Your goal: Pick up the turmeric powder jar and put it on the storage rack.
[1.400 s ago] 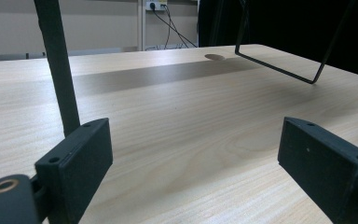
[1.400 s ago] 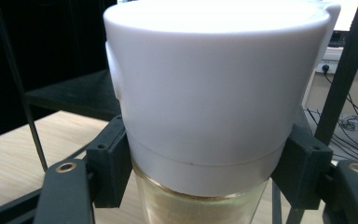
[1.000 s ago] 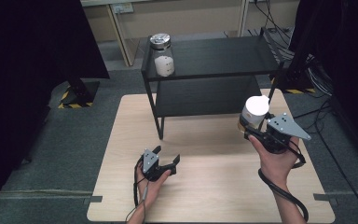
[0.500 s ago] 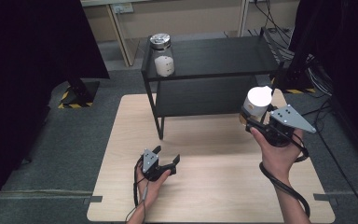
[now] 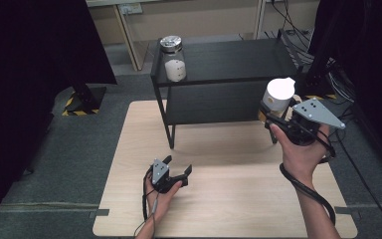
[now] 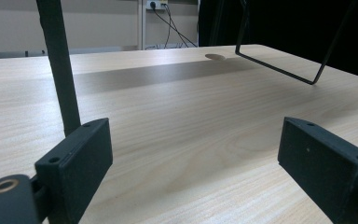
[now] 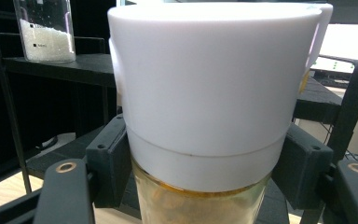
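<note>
Jar (image 5: 277,101), clear glass with white lid, at 2 o'clock, clamped by right gripper (image 5: 278,122); left gripper (image 5: 176,172) spread

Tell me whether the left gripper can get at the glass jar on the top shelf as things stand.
Probably yes. The left gripper rests open and empty on the table, and the jar stands alone at the shelf's left end with nothing in front; it is a long reach up, though.

The white-lidded jar's (image 7: 205,116) base is cut off below the right gripper view.
</note>
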Demonstrator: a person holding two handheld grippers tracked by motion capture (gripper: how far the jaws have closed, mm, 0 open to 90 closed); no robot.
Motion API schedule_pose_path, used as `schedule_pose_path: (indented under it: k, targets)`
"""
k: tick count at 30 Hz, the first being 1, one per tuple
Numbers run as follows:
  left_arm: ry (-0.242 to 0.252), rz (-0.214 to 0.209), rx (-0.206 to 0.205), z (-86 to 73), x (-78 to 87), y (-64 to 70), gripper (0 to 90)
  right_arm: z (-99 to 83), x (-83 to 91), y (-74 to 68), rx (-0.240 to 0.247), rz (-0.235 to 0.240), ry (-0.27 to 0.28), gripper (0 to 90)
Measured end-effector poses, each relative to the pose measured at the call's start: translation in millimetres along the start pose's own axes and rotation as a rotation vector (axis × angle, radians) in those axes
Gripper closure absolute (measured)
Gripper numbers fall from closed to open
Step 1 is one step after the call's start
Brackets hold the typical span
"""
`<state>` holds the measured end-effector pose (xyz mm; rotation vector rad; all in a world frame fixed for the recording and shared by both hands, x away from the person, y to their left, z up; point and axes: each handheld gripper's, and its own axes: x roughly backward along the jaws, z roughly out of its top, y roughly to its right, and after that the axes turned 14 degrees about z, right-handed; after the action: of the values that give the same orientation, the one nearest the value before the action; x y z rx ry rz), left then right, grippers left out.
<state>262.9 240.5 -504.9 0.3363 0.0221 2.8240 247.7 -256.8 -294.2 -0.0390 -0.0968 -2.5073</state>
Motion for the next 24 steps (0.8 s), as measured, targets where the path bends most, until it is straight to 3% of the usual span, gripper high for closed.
schedule_pose_path:
  k: [24]
  targets:
    - [-0.003,0.003,-0.002,0.6,-0.2,0.8,9.4,33.3,-6.5,5.5,-0.007,-0.015,0.021,30.6]
